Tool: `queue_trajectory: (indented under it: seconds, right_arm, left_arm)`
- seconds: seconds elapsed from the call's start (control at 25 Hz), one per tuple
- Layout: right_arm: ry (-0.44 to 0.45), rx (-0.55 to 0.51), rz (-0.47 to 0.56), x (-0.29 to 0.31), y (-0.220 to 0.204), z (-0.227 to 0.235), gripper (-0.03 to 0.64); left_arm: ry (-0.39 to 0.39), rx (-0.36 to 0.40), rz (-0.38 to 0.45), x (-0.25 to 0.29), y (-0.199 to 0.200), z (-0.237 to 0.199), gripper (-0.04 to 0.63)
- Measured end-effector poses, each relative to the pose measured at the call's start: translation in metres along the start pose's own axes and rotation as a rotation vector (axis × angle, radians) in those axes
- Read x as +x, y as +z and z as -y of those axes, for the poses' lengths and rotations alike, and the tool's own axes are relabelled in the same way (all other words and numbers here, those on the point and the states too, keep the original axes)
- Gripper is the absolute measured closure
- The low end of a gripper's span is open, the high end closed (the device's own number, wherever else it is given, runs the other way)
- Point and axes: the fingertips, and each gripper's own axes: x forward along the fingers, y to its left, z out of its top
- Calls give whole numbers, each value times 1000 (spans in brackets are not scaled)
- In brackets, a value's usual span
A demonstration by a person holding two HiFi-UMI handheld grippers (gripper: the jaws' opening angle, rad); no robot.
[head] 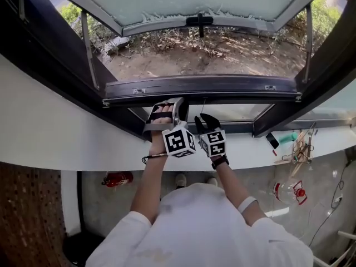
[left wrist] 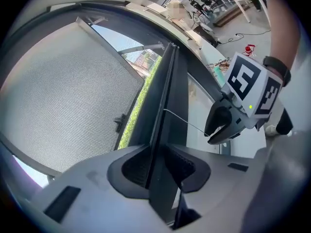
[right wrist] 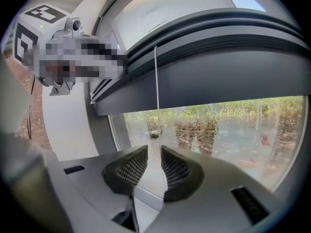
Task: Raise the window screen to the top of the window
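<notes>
The window screen's dark bottom bar (head: 200,86) (left wrist: 167,106) (right wrist: 218,81) runs across the opening, just above the lower frame. Grey mesh (left wrist: 63,91) stretches away from the bar. My left gripper (head: 167,103) (left wrist: 156,166) is shut on the bar's edge, left of centre. A thin white pull cord (head: 204,105) (left wrist: 187,121) (right wrist: 157,81) hangs from the bar's middle. My right gripper (head: 204,117) (right wrist: 154,164) (left wrist: 214,130) sits just below the bar, shut on that cord.
Beyond the mesh an outer sash (head: 194,1) with a black handle (head: 199,20) is swung open over bare ground. The white sill (head: 55,132) carries tools and cables (head: 297,146) at the right. A red object (head: 117,178) and a bottle (head: 289,192) lie on the floor below.
</notes>
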Motion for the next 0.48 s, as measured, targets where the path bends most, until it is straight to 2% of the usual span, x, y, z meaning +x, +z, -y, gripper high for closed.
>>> queue_trajectory:
  seconds: [0.04, 0.08, 0.24, 0.48]
  right_arm:
    - [0, 12, 4, -1, 0, -1, 540]
    - [1, 35, 12, -3, 1, -1, 607]
    - [19, 108, 32, -11, -4, -2, 612]
    - [29, 81, 58, -24, -8, -6, 612]
  left_arm:
    - [1, -2, -2, 0, 0, 0, 515]
    - [2, -5, -3, 0, 0, -1, 515]
    - [-6, -16, -2, 0, 0, -1, 515]
    - [2, -18, 1, 0, -1, -2, 515]
